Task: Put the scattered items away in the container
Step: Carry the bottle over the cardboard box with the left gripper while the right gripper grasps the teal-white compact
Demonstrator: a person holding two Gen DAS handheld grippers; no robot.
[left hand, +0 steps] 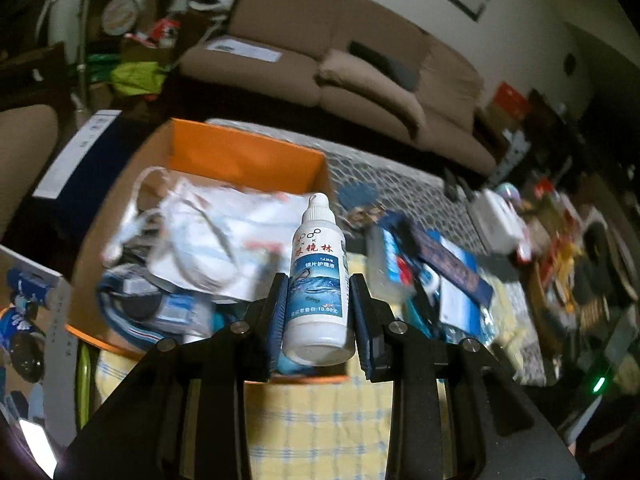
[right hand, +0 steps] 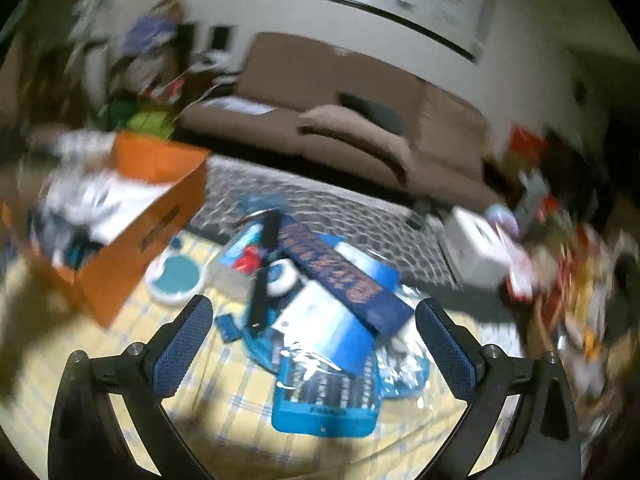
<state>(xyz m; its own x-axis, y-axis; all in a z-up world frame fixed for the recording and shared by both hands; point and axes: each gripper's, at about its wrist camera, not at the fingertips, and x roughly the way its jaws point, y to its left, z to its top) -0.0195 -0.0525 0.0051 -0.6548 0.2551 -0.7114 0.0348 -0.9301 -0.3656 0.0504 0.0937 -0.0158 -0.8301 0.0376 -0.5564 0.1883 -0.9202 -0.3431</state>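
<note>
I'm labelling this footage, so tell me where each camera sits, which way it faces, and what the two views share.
Left wrist: rides the left hand-held gripper, looking forward and down at the bottle clamped between its fingers, over the orange box.
Right wrist: rides the right hand-held gripper, its blue-padded fingers spread wide, looking down at the blue pile on the checked cloth.
Shared: orange box, blue pile, brown sofa, checked cloth.

From the left wrist we look forward and down along the jaws, close above the near edge of the orange box (left hand: 248, 160). From the right wrist we look down at the scattered pile from further right. Both views share the box (right hand: 160, 168), the checked cloth (left hand: 316, 420) and the brown sofa (right hand: 360, 120) behind.
</note>
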